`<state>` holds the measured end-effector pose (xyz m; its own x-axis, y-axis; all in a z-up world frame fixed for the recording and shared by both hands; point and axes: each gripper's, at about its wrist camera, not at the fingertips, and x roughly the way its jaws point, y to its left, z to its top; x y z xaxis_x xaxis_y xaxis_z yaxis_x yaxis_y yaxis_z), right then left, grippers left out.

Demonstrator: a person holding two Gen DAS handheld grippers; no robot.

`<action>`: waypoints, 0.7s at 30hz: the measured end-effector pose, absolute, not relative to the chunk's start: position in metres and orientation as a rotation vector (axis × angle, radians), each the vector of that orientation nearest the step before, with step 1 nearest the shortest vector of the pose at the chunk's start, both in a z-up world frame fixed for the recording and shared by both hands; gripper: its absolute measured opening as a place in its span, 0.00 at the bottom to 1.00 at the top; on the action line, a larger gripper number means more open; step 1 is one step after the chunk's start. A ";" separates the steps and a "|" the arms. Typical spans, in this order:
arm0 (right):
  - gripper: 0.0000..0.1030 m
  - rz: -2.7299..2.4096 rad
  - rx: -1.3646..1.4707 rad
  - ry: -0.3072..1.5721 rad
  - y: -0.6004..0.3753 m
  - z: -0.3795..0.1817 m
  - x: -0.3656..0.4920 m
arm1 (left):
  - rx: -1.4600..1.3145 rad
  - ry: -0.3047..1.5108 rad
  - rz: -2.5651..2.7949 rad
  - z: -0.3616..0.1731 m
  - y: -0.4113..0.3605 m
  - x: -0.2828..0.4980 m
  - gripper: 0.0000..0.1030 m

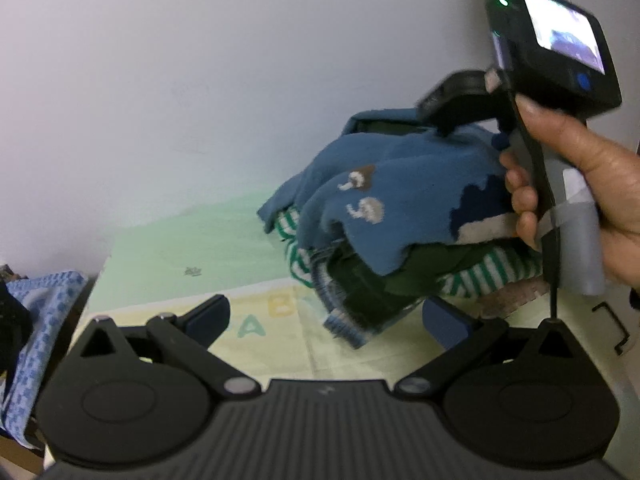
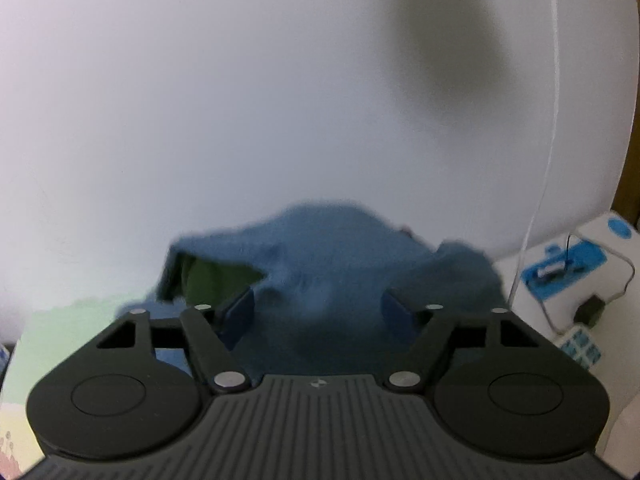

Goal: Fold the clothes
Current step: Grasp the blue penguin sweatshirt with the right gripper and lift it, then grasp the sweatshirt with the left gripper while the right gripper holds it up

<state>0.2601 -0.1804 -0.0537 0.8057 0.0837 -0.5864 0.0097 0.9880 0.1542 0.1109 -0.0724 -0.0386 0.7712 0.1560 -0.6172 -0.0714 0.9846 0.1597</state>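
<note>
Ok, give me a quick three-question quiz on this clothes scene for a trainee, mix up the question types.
1. True or false: the left claw is shut on the blue sweater.
2. What lies on top of the pile? A) blue sweater B) striped garment C) checked cloth
3. Fill in: the right claw hangs open over the ____ sweater.

Key: 1 false, since the left claw stands open, holding nothing; 2 A; 3 blue.
</note>
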 end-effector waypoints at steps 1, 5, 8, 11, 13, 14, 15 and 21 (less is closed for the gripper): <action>0.55 0.033 0.179 0.637 -0.183 -0.058 0.260 | 0.129 0.675 0.131 -0.038 -0.068 0.109 0.99; 0.04 0.069 0.187 0.576 -0.199 -0.056 0.244 | 0.124 0.657 0.143 -0.034 -0.055 0.111 0.99; 0.01 0.113 0.201 0.534 -0.219 -0.047 0.220 | 0.123 0.634 0.125 -0.028 -0.050 0.118 0.99; 0.01 0.158 0.227 0.534 -0.241 -0.045 0.197 | 0.195 0.574 0.065 -0.022 -0.064 0.129 0.98; 0.01 0.168 0.246 0.552 -0.253 -0.049 0.181 | 0.283 0.535 -0.005 -0.024 -0.083 0.141 0.98; 0.01 0.168 0.252 0.557 -0.257 -0.050 0.174 | 0.318 0.516 -0.053 -0.025 -0.092 0.145 0.98; 0.01 0.166 0.255 0.562 -0.260 -0.052 0.169 | 0.357 0.502 -0.109 -0.029 -0.103 0.147 0.99; 0.01 0.177 0.261 0.572 -0.266 -0.054 0.156 | 0.524 0.504 -0.210 -0.065 -0.158 0.160 0.71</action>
